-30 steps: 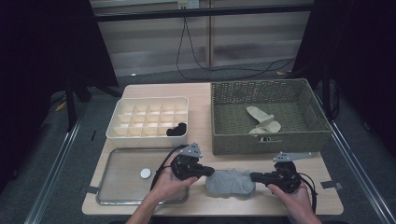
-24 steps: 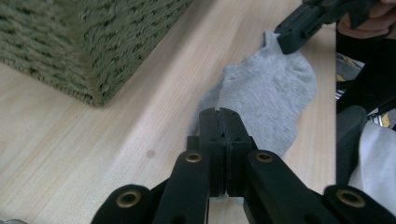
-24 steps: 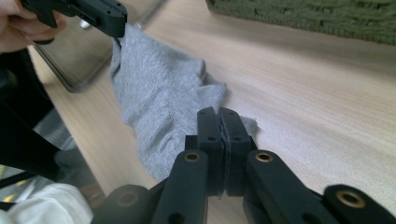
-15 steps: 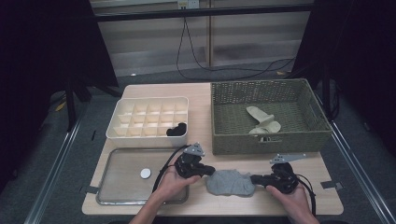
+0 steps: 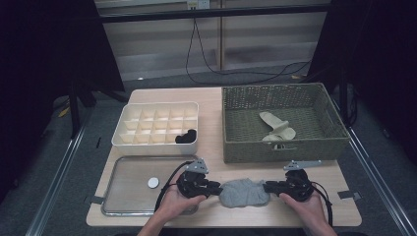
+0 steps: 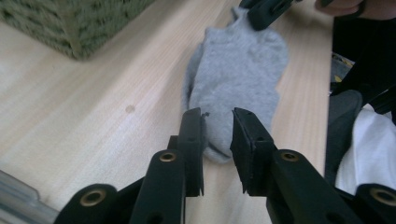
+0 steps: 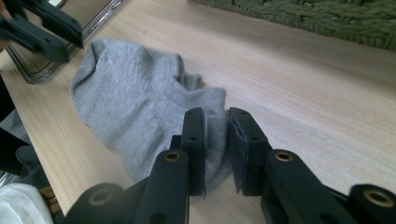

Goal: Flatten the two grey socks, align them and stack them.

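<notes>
A grey sock (image 5: 244, 192) lies flat on the wooden table near its front edge, between my two grippers. My left gripper (image 5: 216, 188) is at the sock's left end. Its jaws have just been opening and now stand slightly apart (image 6: 218, 119), with the sock's tip (image 6: 238, 70) between them and not pinched. My right gripper (image 5: 268, 187) is at the other end. Its jaws have also just been opening (image 7: 215, 116), and the sock's edge (image 7: 135, 102) lies loosely in the gap.
A green woven basket (image 5: 275, 150) at the back right holds beige socks (image 5: 278, 129). A white compartment box (image 5: 157, 123) at the back left has a dark item (image 5: 186, 136) in one cell. A metal tray (image 5: 128, 196) at the front left carries a small white disc (image 5: 154, 182).
Both grippers' jaws have parted from the sock's ends. The left hand has sunk a little towards the table, and the sock now rests flat on the wood.
</notes>
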Demonstrator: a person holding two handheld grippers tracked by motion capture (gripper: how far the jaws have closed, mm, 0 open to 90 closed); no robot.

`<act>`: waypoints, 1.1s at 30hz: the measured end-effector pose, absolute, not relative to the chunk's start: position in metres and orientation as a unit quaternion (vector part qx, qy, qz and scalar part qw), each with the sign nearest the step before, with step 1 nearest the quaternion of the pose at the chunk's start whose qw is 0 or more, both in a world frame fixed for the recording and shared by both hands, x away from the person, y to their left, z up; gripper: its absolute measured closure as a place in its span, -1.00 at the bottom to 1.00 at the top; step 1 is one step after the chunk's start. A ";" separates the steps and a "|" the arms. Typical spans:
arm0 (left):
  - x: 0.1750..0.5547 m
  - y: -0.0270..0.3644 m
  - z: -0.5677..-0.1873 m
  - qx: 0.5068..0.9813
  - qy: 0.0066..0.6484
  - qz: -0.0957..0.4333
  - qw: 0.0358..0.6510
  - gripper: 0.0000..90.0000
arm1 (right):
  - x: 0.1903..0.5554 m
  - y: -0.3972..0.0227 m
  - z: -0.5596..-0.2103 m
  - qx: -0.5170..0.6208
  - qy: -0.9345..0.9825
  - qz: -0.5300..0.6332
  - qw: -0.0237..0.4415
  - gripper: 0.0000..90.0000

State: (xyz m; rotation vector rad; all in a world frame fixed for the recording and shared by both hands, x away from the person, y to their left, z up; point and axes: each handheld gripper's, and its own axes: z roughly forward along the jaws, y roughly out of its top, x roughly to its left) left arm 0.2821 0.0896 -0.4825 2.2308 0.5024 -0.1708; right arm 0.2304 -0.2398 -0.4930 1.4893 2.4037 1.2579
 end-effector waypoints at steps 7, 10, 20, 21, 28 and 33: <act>0.281 0.083 -0.486 0.889 0.197 -0.078 0.406 0.55 | 0.235 -0.239 -0.492 0.476 0.776 0.414 0.023 0.56; 0.273 0.079 -0.481 0.890 0.186 -0.075 0.409 0.49 | 0.238 -0.236 -0.492 0.476 0.776 0.413 0.023 0.61; 0.274 0.074 -0.489 0.896 0.185 -0.074 0.397 0.50 | 0.237 -0.235 -0.493 0.476 0.781 0.403 0.023 0.87; 0.275 0.074 -0.490 0.896 0.189 -0.076 0.394 0.50 | 0.237 -0.235 -0.494 0.477 0.782 0.401 0.024 0.87; 0.274 0.074 -0.490 0.905 0.179 -0.056 0.383 0.67 | 0.237 -0.233 -0.496 0.477 0.786 0.391 0.027 0.91; 0.273 0.071 -0.491 0.907 0.177 -0.055 0.379 0.99 | 0.237 -0.233 -0.496 0.482 0.785 0.390 0.026 0.93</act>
